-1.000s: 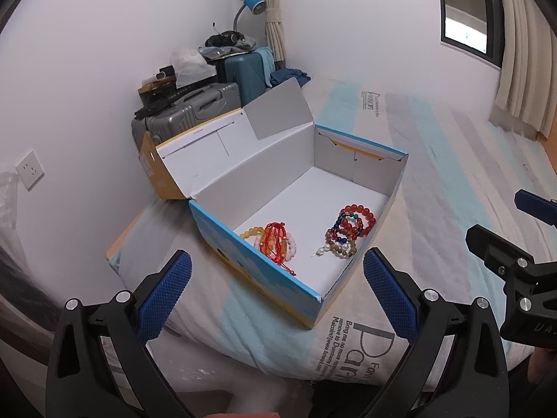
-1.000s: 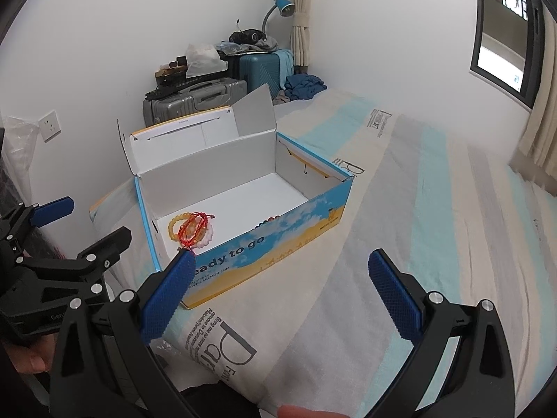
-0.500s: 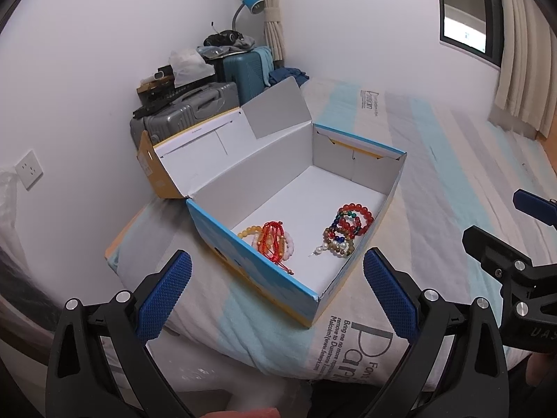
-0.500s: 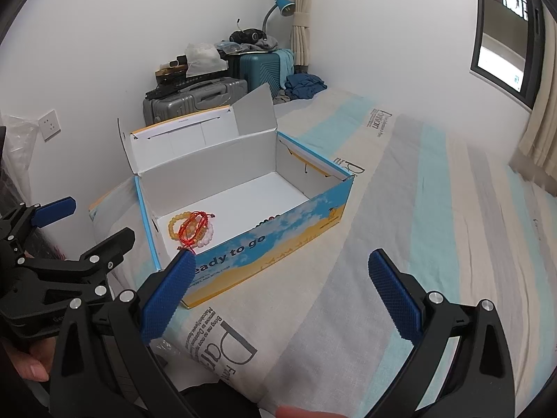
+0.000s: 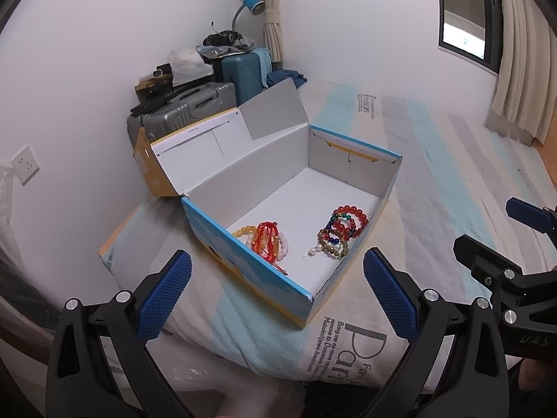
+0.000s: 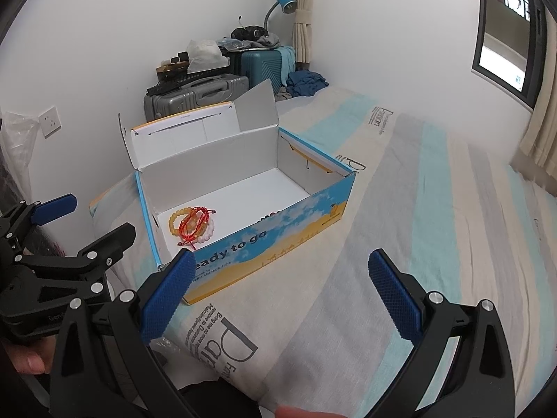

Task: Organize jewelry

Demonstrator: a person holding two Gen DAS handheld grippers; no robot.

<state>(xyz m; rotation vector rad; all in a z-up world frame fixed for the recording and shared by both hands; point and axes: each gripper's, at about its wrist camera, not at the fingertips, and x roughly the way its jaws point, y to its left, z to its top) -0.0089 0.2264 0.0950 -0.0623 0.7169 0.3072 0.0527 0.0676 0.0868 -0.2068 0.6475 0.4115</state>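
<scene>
Holding nothing, the left tool (image 5: 276,291) and right tool (image 6: 282,282) both hang wide open above the striped bed (image 6: 435,209). One open blue and yellow cardboard box (image 5: 243,261) sits there, with two heaps inside: orange and red bead bracelets (image 5: 266,240) and mixed-colour bead bracelets (image 5: 339,231).

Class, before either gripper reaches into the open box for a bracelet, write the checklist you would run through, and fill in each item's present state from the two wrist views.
1. Box lid folded back, inside reachable: ok.
2. Left gripper open and holding nothing: ok.
3. Right gripper open and holding nothing: ok.
4. Both bracelet piles seen: the red-and-yellow pile and the dark-red bead pile show in the left view; in the right view the box wall hides most of the second: ok.
5. Bracelets in each pile separate, not tangled: cannot tell.
6. Grippers apart from each other: ok.
</scene>
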